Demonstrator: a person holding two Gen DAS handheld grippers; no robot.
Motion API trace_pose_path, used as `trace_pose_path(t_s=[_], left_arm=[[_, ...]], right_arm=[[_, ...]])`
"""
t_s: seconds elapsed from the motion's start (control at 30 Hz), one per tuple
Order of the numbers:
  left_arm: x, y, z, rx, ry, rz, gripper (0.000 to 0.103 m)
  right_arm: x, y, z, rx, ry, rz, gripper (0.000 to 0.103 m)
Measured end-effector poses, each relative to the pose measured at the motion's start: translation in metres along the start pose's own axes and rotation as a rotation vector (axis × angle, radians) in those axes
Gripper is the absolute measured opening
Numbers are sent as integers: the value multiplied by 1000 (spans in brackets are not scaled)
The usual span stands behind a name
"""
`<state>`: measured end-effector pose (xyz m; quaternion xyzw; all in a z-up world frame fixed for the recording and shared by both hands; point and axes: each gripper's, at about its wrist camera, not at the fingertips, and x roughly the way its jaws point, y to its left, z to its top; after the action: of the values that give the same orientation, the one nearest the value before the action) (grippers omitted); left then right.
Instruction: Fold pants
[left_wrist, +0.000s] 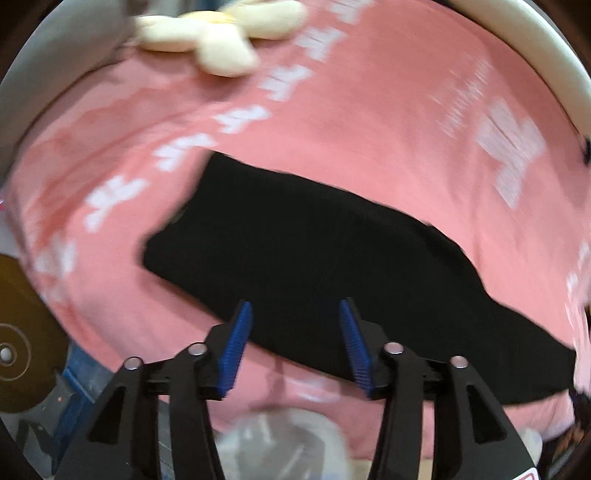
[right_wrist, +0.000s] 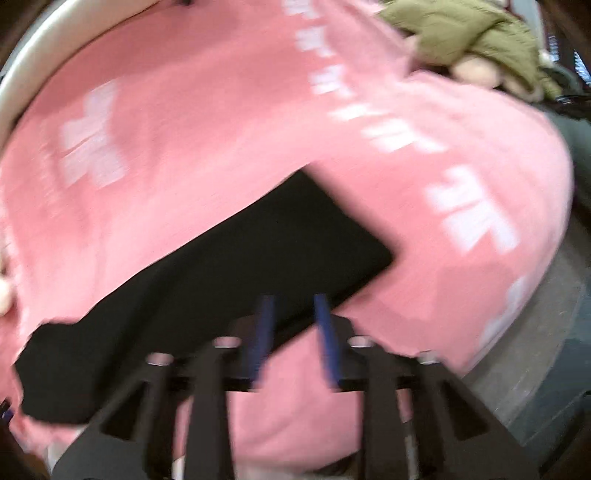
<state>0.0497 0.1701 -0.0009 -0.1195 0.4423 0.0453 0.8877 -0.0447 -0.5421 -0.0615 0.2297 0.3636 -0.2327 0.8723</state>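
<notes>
- The black pants (left_wrist: 314, 266) lie flat as a long dark strip on a pink blanket (left_wrist: 369, 122) with white block markings; in the left wrist view the strip runs from the upper left down to the lower right, one end squared off, the other tapering toward the frame edge
- The left claw (left_wrist: 295, 310) hangs over the near edge of the pants, its blue fingers (left_wrist: 236, 343) spread wide with nothing between them; released
- The right claw (right_wrist: 293, 302) sits over the near edge of the pants (right_wrist: 221, 280) close to their squared end; its blue fingers (right_wrist: 264, 332) stand fairly close together yet with a clear gap, and pink blanket (right_wrist: 184, 129) and black cloth show through it; it grips nothing, though motion blur softens the view
- Only the left wrist view shows a cream plush toy (left_wrist: 221, 33) lying on the far part of the blanket, a yellowish disc (left_wrist: 18, 332) at the left edge, and clear crumpled plastic (left_wrist: 280, 443) below the claw
- Only the right wrist view shows an olive-green padded garment (right_wrist: 472, 33) bunched at the blanket's far right, and a grey surface (right_wrist: 535, 350) beside the blanket's right edge
- Both views catch a pale curved rim (left_wrist: 535, 48) past the blanket's far edge
</notes>
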Motion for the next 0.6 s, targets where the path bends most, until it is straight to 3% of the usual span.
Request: trace_pose_path(t_s=[0.13,0.2,0.23,0.3,0.4,0.6], left_arm=[[13,-56,-18,78,19,-24,49],[20,-76,-25,91,52,-56,49],[26,-87,-29,98,73,-67,49],[34,-100,-32,115,103,-68,49],[39,-114,-33,136,114,-57,49],[48,-138,-38,152,134,-64,50]], right_arm=[[27,7,4,-9,6,36,43],[30,3,2,-42,12,37,20],[31,8,2,-65,24,29,0],[23,14,7,-92,10,86,0],[-5,8,16,-137,-79,74,0],[16,7,4,-193,16,84,5]])
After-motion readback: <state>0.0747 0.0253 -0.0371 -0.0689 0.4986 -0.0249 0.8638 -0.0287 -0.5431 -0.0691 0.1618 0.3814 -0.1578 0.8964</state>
